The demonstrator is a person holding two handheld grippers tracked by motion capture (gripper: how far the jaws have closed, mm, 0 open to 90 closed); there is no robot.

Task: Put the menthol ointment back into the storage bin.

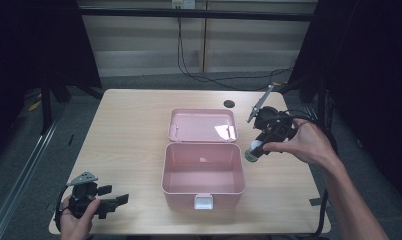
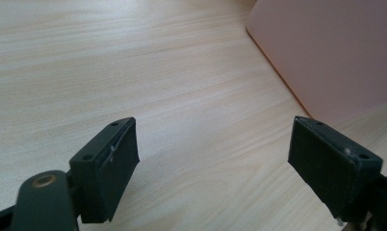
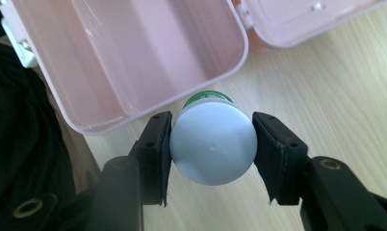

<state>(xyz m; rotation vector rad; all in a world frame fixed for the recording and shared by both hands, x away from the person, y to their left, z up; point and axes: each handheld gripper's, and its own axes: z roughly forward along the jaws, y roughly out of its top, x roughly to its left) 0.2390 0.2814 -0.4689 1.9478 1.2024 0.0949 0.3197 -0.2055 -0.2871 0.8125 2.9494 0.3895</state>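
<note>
I had the right gripper (image 3: 213, 144) clamped on a white-capped green bottle (image 3: 213, 142), lifted near the worktop's right edge beside the open pink box (image 1: 203, 170). Next: swing over, lower inside. Left gripper (image 2: 213, 163) gaped empty.

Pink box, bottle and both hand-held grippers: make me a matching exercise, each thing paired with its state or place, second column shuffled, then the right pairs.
Things:
1. pink box
2. white-capped bottle
3. left hand-held gripper
4. right hand-held gripper

States or places:
A. jaws wide apart over bare table, nothing between them
B. lid folded back flat, inside bare
C. clamped at its cap between two black pads
D. shut on a round cap, beside the box's right wall

Pairs: 1-B, 2-C, 3-A, 4-D
</note>
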